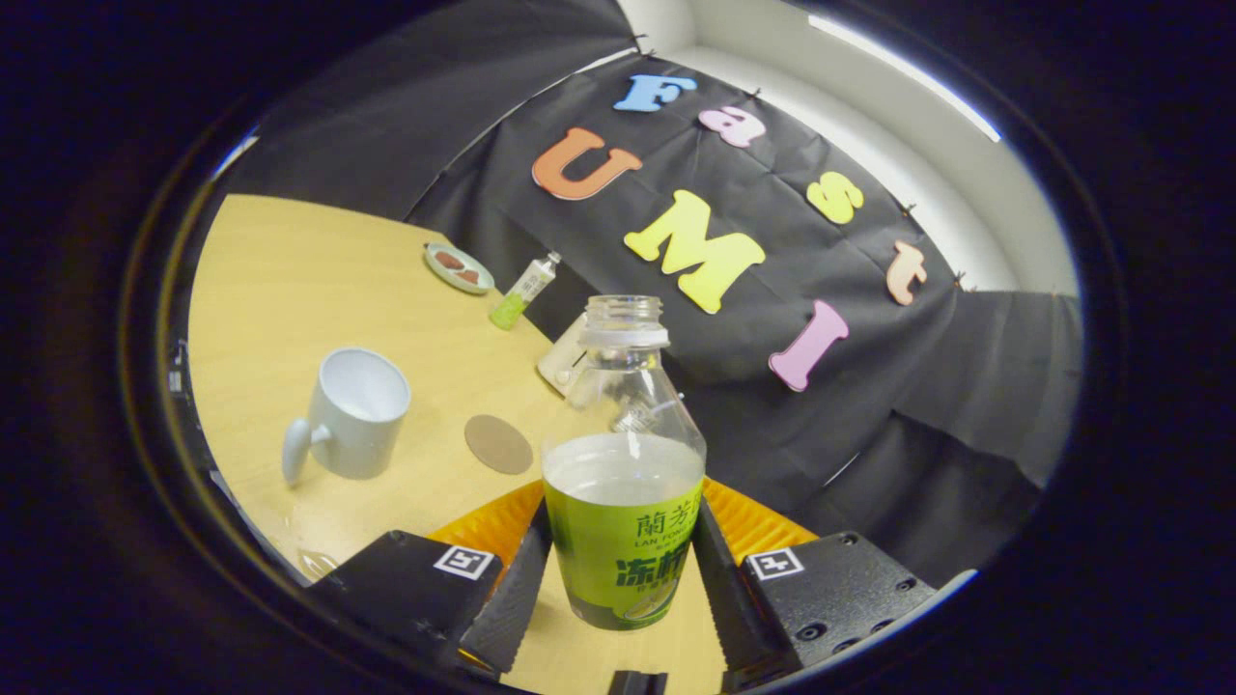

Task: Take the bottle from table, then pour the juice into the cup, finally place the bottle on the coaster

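Bottle (623,463) sits uncapped between the fingers of the gripper (618,589), which pinch its green label from both sides, low on the body, likely so the open neck stays free for pouring. It looks lifted and tilted above the desk (290,280). Left and just beyond, the white cup (352,413) waits mouth-up, the round coaster (498,444) between cup and bottle.
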Demonstrator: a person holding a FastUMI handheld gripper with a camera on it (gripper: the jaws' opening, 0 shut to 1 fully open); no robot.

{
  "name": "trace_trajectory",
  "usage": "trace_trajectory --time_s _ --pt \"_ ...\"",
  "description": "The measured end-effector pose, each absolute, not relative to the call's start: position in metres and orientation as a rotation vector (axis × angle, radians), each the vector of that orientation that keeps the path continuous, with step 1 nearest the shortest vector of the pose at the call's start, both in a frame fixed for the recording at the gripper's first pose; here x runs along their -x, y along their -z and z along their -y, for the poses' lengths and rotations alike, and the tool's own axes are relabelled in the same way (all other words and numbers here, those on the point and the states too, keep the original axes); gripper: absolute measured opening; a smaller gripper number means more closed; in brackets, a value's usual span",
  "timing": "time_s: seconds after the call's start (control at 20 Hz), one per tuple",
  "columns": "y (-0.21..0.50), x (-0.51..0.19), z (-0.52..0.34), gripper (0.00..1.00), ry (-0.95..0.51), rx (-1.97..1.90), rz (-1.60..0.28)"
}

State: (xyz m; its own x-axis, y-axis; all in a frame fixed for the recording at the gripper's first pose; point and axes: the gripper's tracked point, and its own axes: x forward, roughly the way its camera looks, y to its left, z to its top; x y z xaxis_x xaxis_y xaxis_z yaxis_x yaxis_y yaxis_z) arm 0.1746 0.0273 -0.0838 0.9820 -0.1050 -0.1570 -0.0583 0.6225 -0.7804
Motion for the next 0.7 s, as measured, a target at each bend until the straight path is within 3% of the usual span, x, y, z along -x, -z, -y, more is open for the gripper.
trace_trajectory --time_s 0.7 --pt "0.077 -0.182 -0.068 0.80 0.066 1.361 -0.181"
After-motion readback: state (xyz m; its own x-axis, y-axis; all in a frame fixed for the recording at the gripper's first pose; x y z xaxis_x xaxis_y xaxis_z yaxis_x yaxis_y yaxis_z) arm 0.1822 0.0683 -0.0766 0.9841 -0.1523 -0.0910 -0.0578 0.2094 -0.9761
